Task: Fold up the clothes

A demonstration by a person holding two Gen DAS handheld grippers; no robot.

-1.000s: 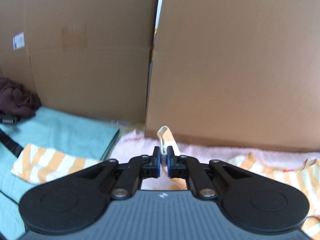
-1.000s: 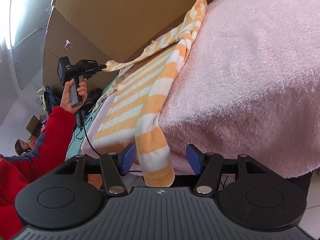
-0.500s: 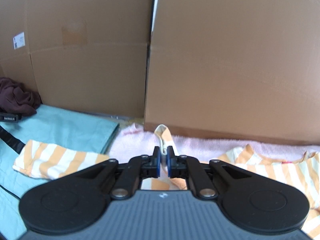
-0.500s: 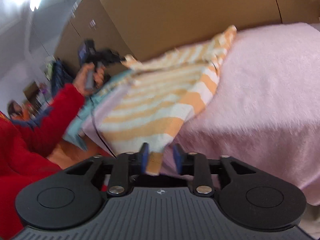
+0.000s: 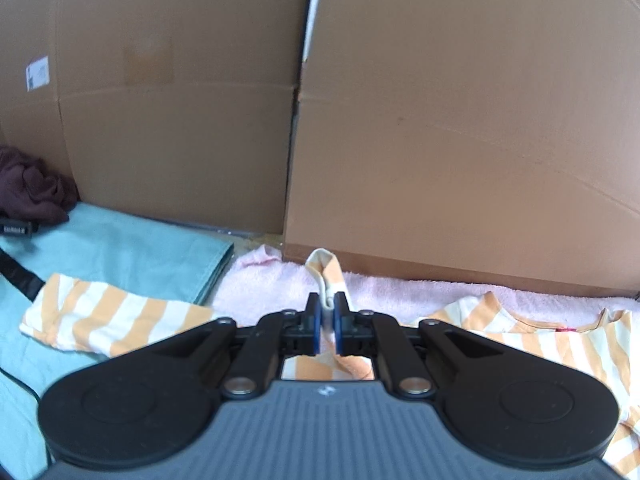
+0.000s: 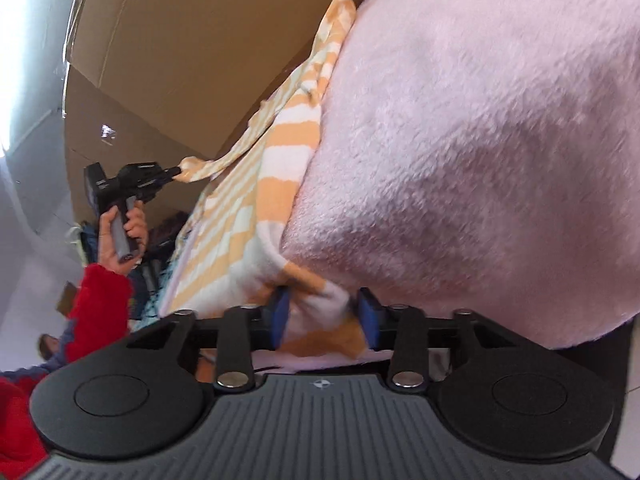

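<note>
Only the left wrist view shows the dark maroon crumpled cloth (image 5: 32, 188) at the far left edge, the folded teal sheet (image 5: 132, 248) beside it, and the two tall brown cardboard panels (image 5: 460, 128) filling the upper frame. At lower centre the left gripper (image 5: 327, 328) has its blue pads nearly together, pinching a fold of the orange-and-white striped knit garment (image 5: 532, 340), whose sleeve trails left onto the teal sheet.

Only the right wrist view shows the person's hand (image 6: 122, 228) in a red sleeve (image 6: 100, 304) at mid left. There the garment runs lengthwise from lower centre to upper centre along the fluffy pink blanket (image 6: 480, 140). The right gripper (image 6: 324, 320) is closing, its hem between the still-parted pads.
</note>
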